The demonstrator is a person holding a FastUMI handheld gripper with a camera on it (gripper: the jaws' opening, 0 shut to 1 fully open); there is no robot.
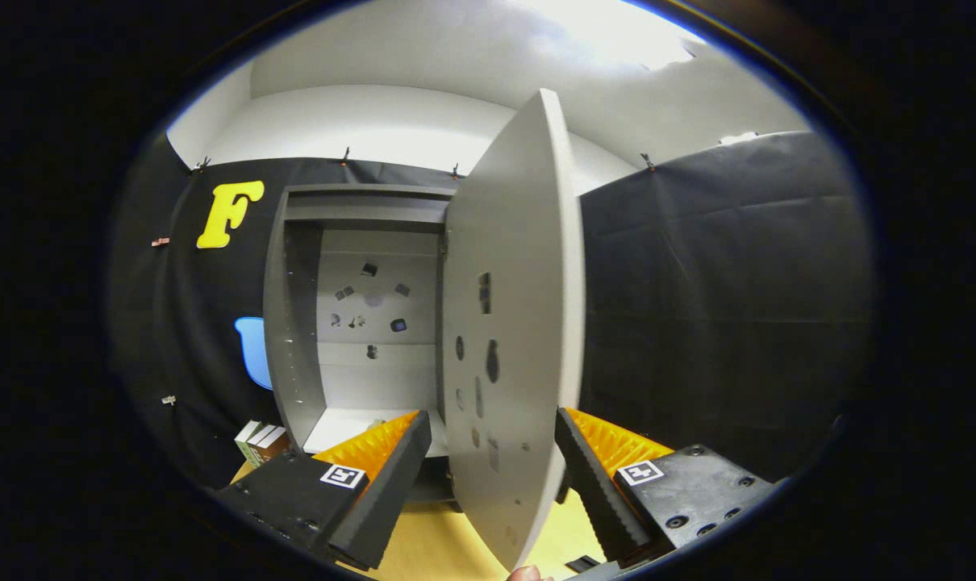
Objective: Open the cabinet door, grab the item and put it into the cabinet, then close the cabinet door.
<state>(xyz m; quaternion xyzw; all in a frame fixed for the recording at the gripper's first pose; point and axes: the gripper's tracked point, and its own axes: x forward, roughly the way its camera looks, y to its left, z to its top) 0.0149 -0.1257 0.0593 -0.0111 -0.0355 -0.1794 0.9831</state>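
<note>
The grey cabinet [294, 323] stands on a wooden table against the black booth wall. Its inside shows a white floor and a back panel with small dark marks. The cabinet door [508, 323] is swung out wide toward me, hinged on the right side of the opening. The door's lower part sits between the two fingers of my gripper [492, 440], which is open wide. The left finger [391, 484] stands a little off the door's inner face. The right finger [589, 476] is close against the door's outer edge. A small stack of books [260, 442] lies left of the cabinet's base.
The yellow wooden tabletop [440, 549] runs under the fingers up to the cabinet. Black cloth walls close in on the left and right of the cabinet. A person's fingertip [527, 574] shows just below the door's bottom corner.
</note>
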